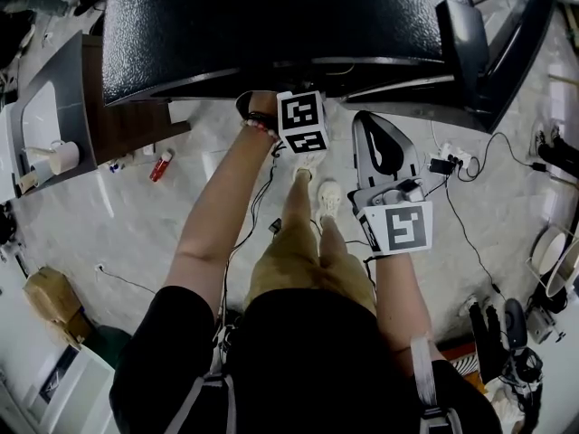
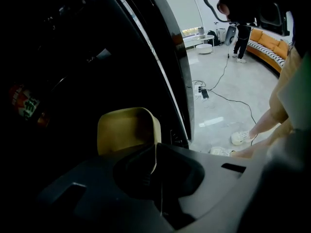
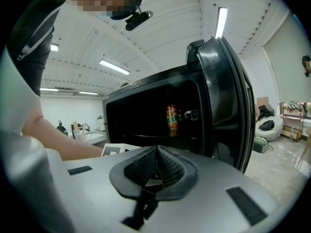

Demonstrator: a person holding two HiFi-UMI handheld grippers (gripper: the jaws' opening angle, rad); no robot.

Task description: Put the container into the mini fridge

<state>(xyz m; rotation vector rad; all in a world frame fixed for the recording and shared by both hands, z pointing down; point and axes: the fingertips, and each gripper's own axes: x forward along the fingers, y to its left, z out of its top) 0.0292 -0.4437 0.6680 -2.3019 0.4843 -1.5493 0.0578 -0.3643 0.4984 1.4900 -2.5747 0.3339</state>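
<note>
— Starting with the left gripper (image 2: 155,154): released or clenched?
— Clenched, pinching the thin wall of the yellow container (image 2: 127,130) edge-on between both jaws.
— And where to find that container?
— Inside the dark cavity of the black mini fridge (image 1: 271,25), just past the front edge, close beside the frame on the hinge side. Hard to tell whether resting on a shelf or hanging clear of one.
— Anything else in there?
— Only a drinks can (image 3: 171,118), upright on a shelf further back, showing red and green off to the container's left in the left gripper view.
— Moving to the right gripper (image 3: 156,150)?
— Pressed together on nothing. Held outside the fridge, in front of the open cavity and angled up at it, well apart from the container.
— Door (image 3: 228,91)?
— Swung wide open to the right.
— Underfoot?
— Pale floor (image 1: 136,233) with loose cables (image 1: 470,233), and light-coloured shoes (image 1: 328,197) planted just in front of the fridge.
</note>
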